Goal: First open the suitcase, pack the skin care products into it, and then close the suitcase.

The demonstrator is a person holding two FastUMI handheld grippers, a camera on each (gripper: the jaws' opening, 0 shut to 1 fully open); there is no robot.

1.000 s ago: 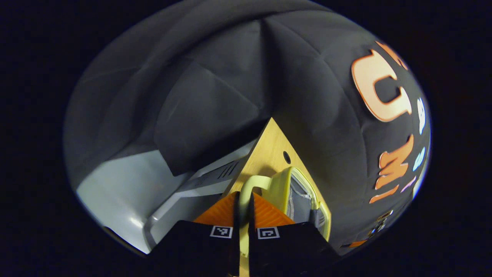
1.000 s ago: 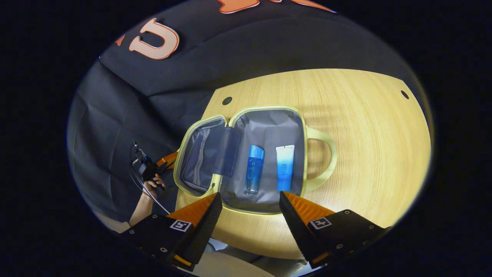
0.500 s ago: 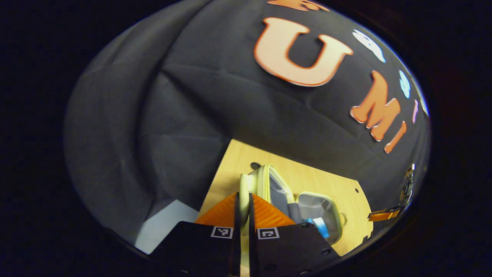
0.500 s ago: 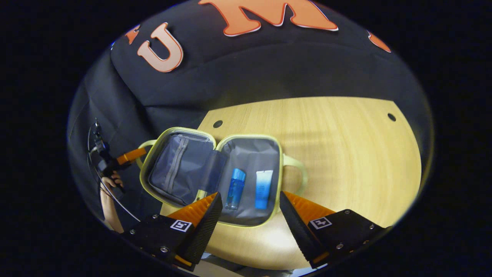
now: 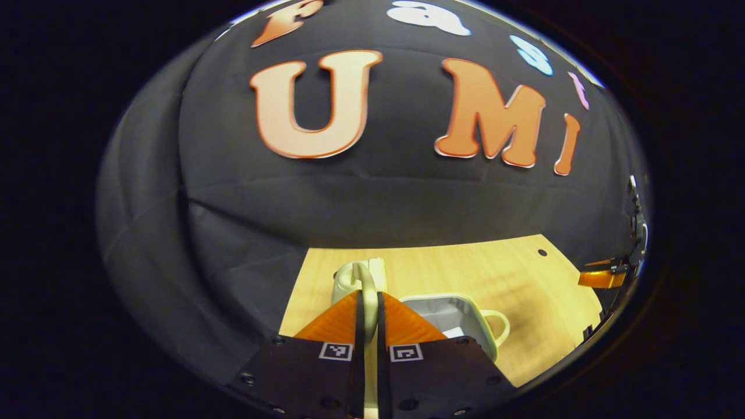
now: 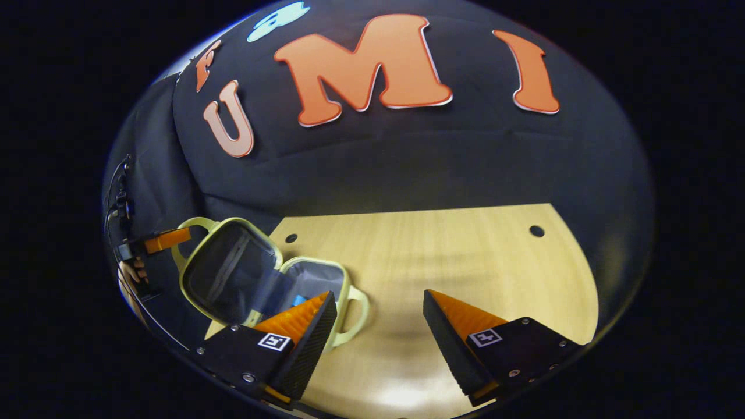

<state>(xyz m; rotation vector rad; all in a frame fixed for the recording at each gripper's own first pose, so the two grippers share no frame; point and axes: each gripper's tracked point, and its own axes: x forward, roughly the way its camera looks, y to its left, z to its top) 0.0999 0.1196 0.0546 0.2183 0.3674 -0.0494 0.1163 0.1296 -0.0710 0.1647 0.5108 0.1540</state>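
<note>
We see the suitcase (image 6: pixel 244 279), a small soft case with pale yellow-green trim and grey fabric lining, resting half open at the left end of the pale wooden surface (image 6: pixel 442 256). Its lid handle (image 5: pixel 364 279) is pinched between the closed fingers of the left gripper (image 5: pixel 367 311), holding the lid raised. A blue product (image 6: pixel 298 300) is mostly hidden inside. The right gripper (image 6: pixel 378 317) hangs open above bare wood.

Each hand-held gripper (image 6: pixel 378 302) has two ribbed orange wedge fingers (image 6: pixel 465 317) on black blocks with silver screws and square black-and-white markers; the left hand-held gripper (image 5: pixel 368 308) looks alike.
</note>
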